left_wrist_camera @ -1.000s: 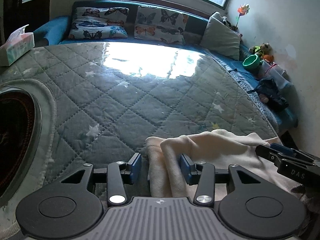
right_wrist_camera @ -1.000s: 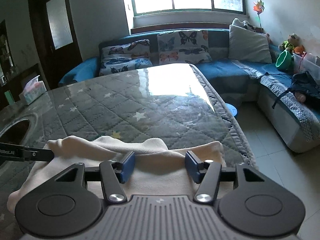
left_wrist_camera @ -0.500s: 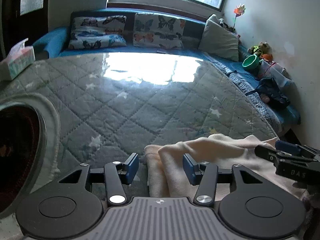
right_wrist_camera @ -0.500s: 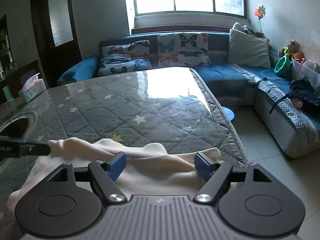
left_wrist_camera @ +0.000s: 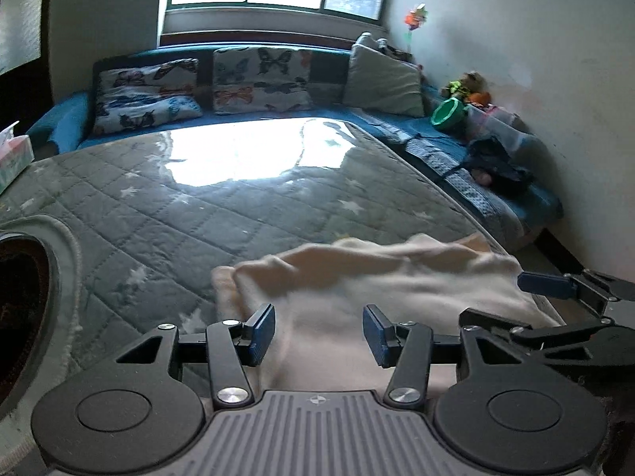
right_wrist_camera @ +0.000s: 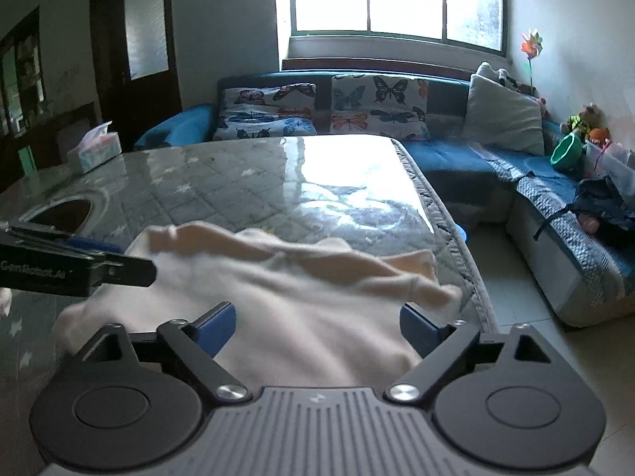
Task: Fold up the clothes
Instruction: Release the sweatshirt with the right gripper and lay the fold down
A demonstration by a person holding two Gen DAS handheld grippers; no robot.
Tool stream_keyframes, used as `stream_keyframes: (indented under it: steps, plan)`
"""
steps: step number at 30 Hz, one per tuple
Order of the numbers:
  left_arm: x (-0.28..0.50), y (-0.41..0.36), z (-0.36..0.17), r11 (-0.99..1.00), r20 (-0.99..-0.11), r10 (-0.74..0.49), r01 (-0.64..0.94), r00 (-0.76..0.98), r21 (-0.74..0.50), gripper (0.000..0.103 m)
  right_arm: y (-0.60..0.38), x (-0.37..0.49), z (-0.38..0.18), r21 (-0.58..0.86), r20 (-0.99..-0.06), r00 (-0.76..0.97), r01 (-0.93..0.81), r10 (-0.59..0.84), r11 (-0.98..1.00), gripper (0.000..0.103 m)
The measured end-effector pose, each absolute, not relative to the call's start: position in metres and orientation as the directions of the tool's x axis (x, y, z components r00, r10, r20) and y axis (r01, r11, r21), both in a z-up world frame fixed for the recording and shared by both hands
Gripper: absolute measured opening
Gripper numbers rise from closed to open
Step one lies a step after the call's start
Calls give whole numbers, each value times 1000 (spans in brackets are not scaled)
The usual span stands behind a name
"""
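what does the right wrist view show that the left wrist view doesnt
Only the right wrist view shows the dark door, the tiled floor beside the table, and the left gripper's side with its lettering.

Only the left wrist view shows the right gripper from the side, its blue pad over the garment's edge.

Both show the cream garment lying on the quilted table cover, an open gripper above it, the tissue box, the butterfly cushions and the green bowl.
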State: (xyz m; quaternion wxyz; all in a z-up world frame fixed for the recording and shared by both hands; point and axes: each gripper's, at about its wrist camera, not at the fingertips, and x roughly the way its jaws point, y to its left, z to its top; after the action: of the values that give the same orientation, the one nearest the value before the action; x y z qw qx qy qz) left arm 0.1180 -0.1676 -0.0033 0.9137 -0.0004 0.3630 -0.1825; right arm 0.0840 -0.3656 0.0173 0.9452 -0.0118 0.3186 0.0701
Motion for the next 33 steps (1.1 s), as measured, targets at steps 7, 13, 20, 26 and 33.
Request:
stream_keyframes:
  steps: [7, 13, 20, 26, 33]
  plan:
    - [100, -180, -17, 909, -653, -360, 407, 666, -86, 52, -350, 67, 12, -45, -598, 794, -166, 107, 985, 99]
    - [93, -180, -28, 907, -644, -354, 418, 678, -59, 52, -339, 63, 5, -90, -604, 793, -176, 87, 980, 103]
    - [89, -175, -34, 903, -635, -366, 426, 680, -64, 53, -341, 60, 5, -110, -601, 795, -178, 77, 978, 103]
    - [90, -162, -23, 918, -617, -367, 379, 696, -118, 53, -357, 58, 18, -110, -562, 827, -108, 28, 988, 103]
    - [93, -157, -30, 926, -636, -340, 364, 692, -99, 53, -372, 58, 14, -125, -572, 820, -44, -36, 991, 103]
